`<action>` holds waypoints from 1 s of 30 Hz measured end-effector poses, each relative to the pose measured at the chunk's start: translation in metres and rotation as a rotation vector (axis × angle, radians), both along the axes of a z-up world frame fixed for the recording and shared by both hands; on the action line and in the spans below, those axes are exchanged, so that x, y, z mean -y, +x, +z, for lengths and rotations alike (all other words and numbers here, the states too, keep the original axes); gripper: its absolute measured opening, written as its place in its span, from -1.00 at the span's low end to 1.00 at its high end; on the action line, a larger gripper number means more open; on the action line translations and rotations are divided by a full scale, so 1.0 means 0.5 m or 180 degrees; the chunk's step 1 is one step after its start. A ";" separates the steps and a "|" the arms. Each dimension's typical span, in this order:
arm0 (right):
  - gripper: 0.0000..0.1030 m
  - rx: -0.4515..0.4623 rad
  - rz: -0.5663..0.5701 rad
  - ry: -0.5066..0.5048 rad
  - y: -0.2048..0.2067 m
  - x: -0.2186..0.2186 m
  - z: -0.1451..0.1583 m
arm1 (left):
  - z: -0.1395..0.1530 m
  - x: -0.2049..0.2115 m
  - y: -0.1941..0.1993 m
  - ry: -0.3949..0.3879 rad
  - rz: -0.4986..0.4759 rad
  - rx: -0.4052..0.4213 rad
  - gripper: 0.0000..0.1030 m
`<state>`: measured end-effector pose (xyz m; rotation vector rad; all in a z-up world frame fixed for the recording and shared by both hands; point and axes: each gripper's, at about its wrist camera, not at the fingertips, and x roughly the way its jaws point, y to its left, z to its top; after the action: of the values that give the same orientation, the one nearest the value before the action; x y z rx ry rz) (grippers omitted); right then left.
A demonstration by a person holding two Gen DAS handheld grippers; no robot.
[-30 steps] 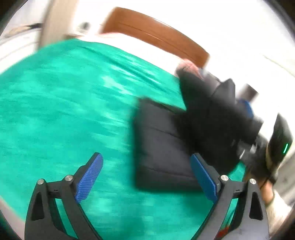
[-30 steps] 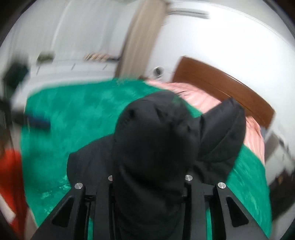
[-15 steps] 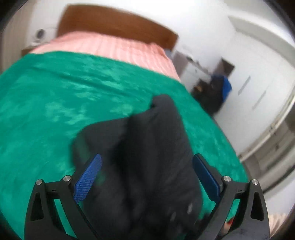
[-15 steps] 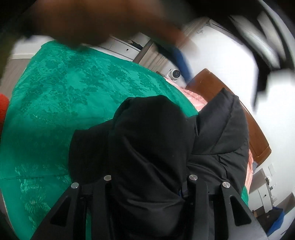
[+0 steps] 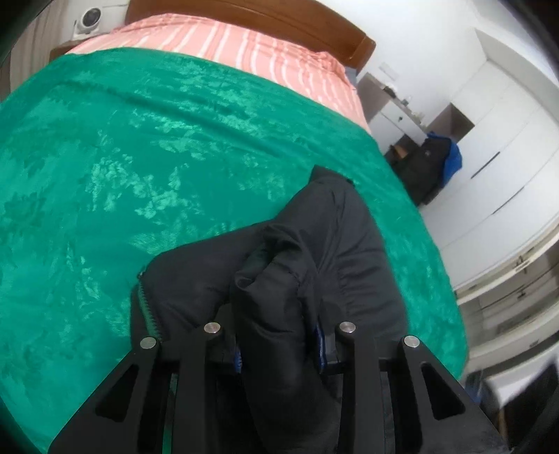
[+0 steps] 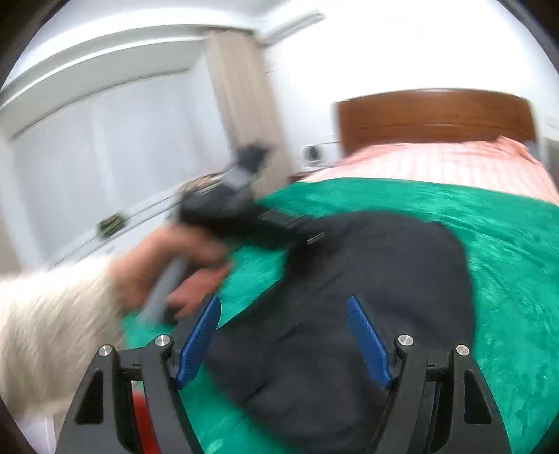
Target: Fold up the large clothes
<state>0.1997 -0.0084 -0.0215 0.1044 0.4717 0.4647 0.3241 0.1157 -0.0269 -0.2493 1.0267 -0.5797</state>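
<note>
A black padded jacket (image 5: 335, 251) lies bunched on a green bedspread (image 5: 146, 153). My left gripper (image 5: 279, 352) is shut on a thick fold of the jacket, which hides most of its blue pads. In the right wrist view the jacket (image 6: 377, 279) spreads flat on the green bedspread (image 6: 506, 251). My right gripper (image 6: 283, 335) is open and empty just above the jacket's near edge. The left gripper (image 6: 223, 209) shows blurred at the jacket's far left, held by a hand (image 6: 181, 265).
Pink striped bedding (image 5: 244, 38) and a wooden headboard (image 5: 279, 17) lie beyond the bedspread. White cabinets (image 5: 489, 146) and a dark bag (image 5: 433, 164) stand to the right of the bed. A curtain (image 6: 244, 104) hangs at the left.
My left gripper has closed on a fold of the jacket. My right gripper has let go of the jacket and opened. The jacket now lies flatter on the bed.
</note>
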 end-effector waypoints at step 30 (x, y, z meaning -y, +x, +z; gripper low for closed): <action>0.54 0.0011 0.0464 -0.1060 0.144 -0.160 -0.217 | -0.170 -0.085 -0.002 -0.0112 0.0750 -0.0091 0.42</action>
<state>0.2717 0.0715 -0.1299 -0.2530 0.5495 0.5229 0.3232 0.1584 -0.1120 -0.4045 0.9985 -0.3818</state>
